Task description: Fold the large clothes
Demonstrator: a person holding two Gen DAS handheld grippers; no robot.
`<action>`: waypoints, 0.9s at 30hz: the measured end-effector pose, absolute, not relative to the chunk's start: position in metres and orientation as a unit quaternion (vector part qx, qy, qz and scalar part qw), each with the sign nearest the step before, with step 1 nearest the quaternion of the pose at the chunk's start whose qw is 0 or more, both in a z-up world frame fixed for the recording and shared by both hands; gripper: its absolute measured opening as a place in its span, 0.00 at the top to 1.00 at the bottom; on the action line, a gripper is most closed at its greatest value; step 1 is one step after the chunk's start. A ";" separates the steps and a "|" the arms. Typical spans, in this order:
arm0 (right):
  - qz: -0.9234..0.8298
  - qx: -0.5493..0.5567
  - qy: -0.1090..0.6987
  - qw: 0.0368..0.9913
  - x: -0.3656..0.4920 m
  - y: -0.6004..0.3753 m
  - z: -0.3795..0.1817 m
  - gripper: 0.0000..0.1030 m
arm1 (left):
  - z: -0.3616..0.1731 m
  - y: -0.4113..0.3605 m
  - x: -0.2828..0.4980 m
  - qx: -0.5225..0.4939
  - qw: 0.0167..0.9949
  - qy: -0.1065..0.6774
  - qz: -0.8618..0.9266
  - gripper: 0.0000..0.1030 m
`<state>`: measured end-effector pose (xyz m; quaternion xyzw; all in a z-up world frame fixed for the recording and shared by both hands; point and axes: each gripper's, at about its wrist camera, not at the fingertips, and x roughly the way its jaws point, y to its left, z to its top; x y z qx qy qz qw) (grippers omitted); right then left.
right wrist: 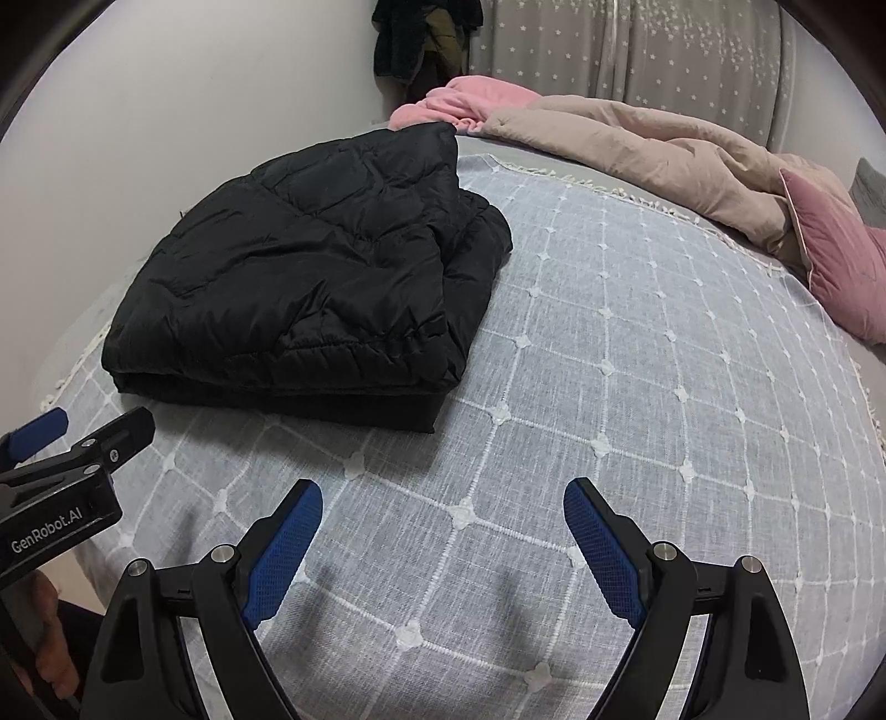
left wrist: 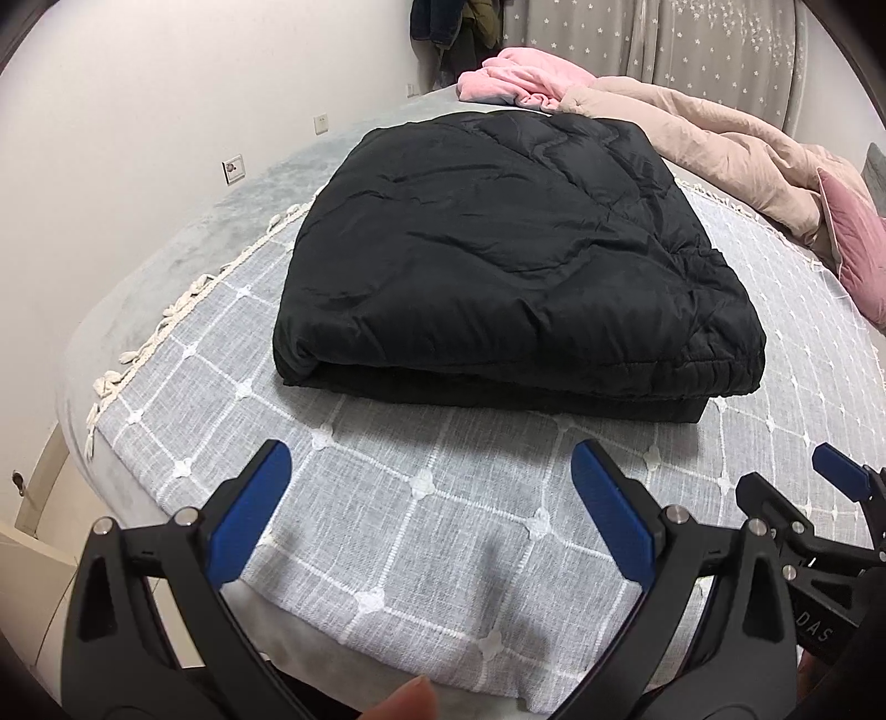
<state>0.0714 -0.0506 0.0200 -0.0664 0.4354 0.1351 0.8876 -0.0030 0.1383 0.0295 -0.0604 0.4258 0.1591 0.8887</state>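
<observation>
A black quilted jacket (left wrist: 509, 260) lies folded into a thick rectangular stack on the grey checked bedspread (left wrist: 421, 531). In the right wrist view the same jacket (right wrist: 310, 282) sits to the upper left. My left gripper (left wrist: 429, 459) hovers open over the bedspread just in front of the jacket's near edge, nothing between its blue pads. My right gripper (right wrist: 443, 495) is open too, over bare bedspread (right wrist: 637, 387) to the right of the jacket. Each gripper shows at the edge of the other's view: the right one (left wrist: 847, 471), the left one (right wrist: 61, 437).
A beige duvet (left wrist: 731, 144) and a pink garment (left wrist: 520, 80) are heaped at the far side of the bed, with a pink cushion (right wrist: 841, 266) at the right. A white wall (left wrist: 166, 111) runs along the bed's left edge. Dark clothes (right wrist: 426, 39) hang in the far corner.
</observation>
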 end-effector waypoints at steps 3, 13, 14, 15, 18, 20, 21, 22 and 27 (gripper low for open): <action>0.135 -0.068 0.437 0.887 0.072 -0.050 0.019 0.12 | 0.030 0.140 -0.003 -0.062 0.889 0.425 0.161 0.02; 0.137 -0.072 0.437 0.886 0.073 -0.050 0.018 0.12 | 0.028 0.143 -0.003 -0.063 0.887 0.428 0.159 0.02; 0.137 -0.073 0.438 0.886 0.073 -0.050 0.018 0.12 | 0.028 0.144 -0.003 -0.063 0.887 0.428 0.159 0.02; 0.137 -0.073 0.437 0.886 0.073 -0.050 0.017 0.12 | 0.028 0.143 -0.003 -0.063 0.887 0.428 0.160 0.02; 0.137 -0.074 0.437 0.886 0.073 -0.050 0.017 0.12 | 0.028 0.143 -0.003 -0.063 0.887 0.428 0.162 0.02; 0.137 -0.074 0.437 0.886 0.073 -0.049 0.017 0.12 | 0.028 0.144 -0.003 -0.063 0.887 0.428 0.162 0.02; 0.138 -0.073 0.437 0.886 0.073 -0.049 0.017 0.12 | 0.028 0.144 -0.003 -0.064 0.887 0.428 0.162 0.02; 0.138 -0.074 0.437 0.886 0.073 -0.049 0.017 0.12 | 0.028 0.145 -0.003 -0.063 0.887 0.428 0.162 0.02; 0.138 -0.076 0.437 0.885 0.073 -0.049 0.017 0.12 | 0.028 0.145 -0.003 -0.064 0.887 0.429 0.162 0.02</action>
